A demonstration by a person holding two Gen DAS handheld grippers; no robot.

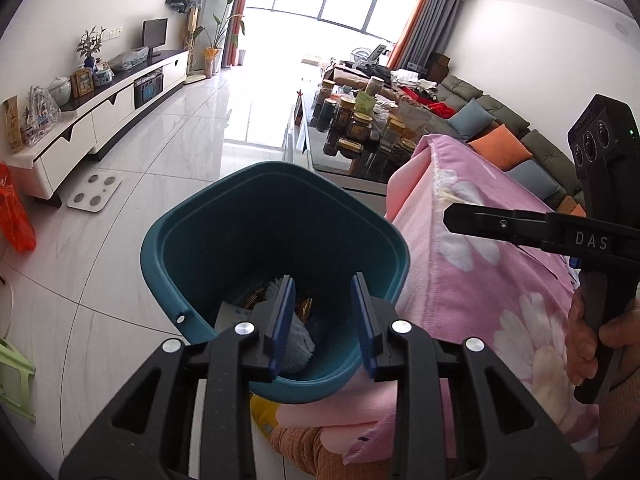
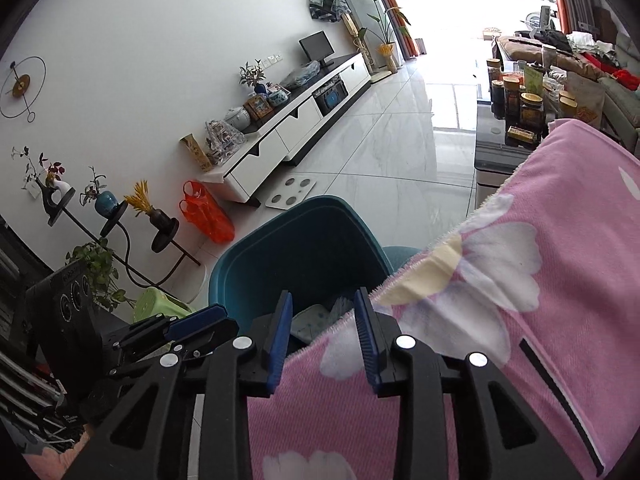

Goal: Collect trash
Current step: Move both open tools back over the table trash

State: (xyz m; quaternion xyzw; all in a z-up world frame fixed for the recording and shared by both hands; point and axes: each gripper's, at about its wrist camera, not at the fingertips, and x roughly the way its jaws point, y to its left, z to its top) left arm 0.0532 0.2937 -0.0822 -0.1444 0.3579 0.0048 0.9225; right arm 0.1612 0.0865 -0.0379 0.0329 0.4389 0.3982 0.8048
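Trash [image 1: 298, 334] sits down in the teal bin [image 1: 200, 216], and that's where the action is: a white pleated paper piece and a pale wrapper with some golden bits lie on the bin's bottom, seen straight down through the left tongs [image 1: 324, 322]. Those left tongs hang right over the bin's near rim, blue pads [image 1: 283, 320] parted with nothing between them — they're empty, jaws standing open. The bin stands on the white tiled floor [image 1: 168, 128], tucked against the left edge of the tabletop, which is draped in a pink blanket with white flowers [image 1: 500, 280].

Over to the right tongs [image 2: 325, 330]: also parted, nothing pinched, one blue pad [image 2: 280, 334] over the bin's opening and the other just above the blanket's fringed edge at the tabletop's left side. From the left wrist view the right tool shows side-on above the blanket, a hand [image 1: 588, 344] wrapped round its black handle. From the right wrist view the left tongs poke in from the lower left, near the bin's rim.

Beyond the bin, a white bathroom scale [image 1: 94, 193] lies on the floor near a long white TV cabinet [image 1: 104, 120], and an orange plastic bag [image 2: 206, 216] leans close by.
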